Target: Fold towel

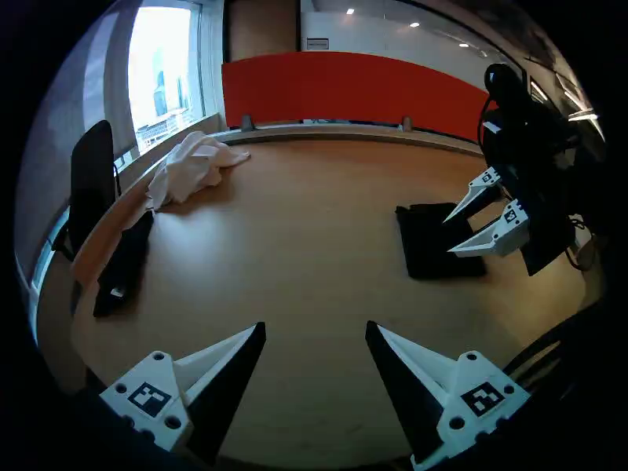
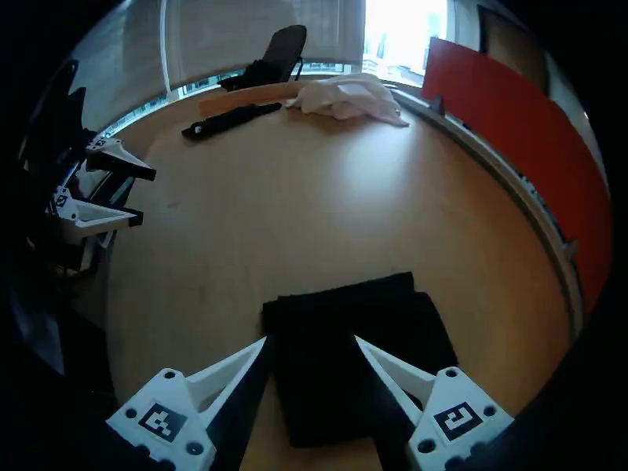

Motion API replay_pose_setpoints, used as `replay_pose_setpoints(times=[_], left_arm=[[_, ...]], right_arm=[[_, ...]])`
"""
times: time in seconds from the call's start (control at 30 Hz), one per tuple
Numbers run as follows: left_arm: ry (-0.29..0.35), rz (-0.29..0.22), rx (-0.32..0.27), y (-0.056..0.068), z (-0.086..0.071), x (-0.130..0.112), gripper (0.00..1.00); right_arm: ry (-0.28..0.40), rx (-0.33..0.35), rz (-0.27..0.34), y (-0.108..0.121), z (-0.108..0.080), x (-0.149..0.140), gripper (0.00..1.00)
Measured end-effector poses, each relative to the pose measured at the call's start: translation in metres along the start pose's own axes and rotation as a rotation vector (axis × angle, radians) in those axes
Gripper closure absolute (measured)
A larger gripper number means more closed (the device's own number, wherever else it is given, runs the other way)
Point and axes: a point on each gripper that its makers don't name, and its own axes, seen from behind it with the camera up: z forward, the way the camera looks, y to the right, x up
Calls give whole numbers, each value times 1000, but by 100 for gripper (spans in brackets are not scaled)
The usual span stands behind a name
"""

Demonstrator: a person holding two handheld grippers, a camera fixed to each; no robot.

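Black towel [image 2: 369, 314] folded on table [image 2: 314, 196], R hand-held gripper [image 2: 310, 340] apart at it (L hand-held gripper [image 1: 315, 325] apart too)

Black towel [image 2: 353, 345]: near side partly hidden behind fingers [image 2: 392, 377]. White cloth heap [image 1: 192, 165], far worktop [image 1: 314, 235] corner: folds too small to tell.

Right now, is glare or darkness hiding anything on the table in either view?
Left gripper view: the window is blown out, but the white towel stays readable. Right gripper view: the black towel is a near-featureless dark patch, folds hard to read, and the table carries a soft sheen.
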Motion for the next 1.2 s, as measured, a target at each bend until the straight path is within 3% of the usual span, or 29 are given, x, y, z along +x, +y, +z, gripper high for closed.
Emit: replay_pose_setpoints(times=[0.4,1.2], left_arm=[[2,3,-4,0,1,1,6],[3,15,-9,3,2,2,6]], right_arm=[[-9,-20,29,3,-7,-13,33],[-79,-92,123,4,-42,-80,33]])
